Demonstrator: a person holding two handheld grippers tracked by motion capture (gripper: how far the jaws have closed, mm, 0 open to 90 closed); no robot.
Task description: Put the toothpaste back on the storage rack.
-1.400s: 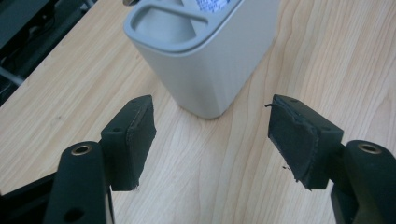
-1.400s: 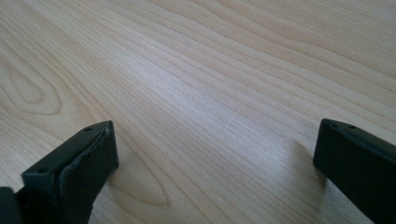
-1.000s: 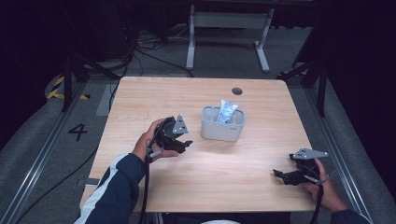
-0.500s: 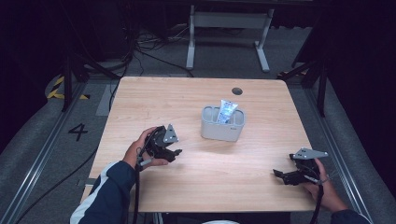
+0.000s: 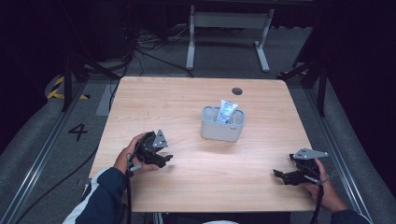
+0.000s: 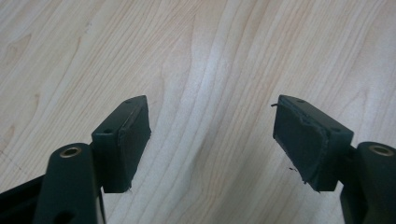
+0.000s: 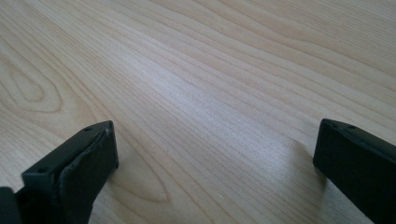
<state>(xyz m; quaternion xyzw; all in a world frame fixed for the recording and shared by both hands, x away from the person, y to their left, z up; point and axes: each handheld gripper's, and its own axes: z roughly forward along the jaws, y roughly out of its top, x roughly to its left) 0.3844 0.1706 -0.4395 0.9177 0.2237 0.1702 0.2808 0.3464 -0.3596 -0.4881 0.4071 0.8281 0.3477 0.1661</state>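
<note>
Left gripper (image 5: pixel 164 157), jaws apart and just been opening on nothing, sits well short of the grey holder (image 5: pixel 222 124).

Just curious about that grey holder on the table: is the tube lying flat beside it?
No, the tube stands upright inside the grey holder, sticking out above its rim.

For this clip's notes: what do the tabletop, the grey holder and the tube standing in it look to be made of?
The tabletop looks like pale wood or wood-look laminate with a matt finish: grain lines and knots run across it in both gripper views. The grey holder seems moulded plastic, smooth and evenly coloured with rounded corners. The tube is probably soft plastic, white with blue print and a flat crimped top; its surface is too small to judge further.
</note>
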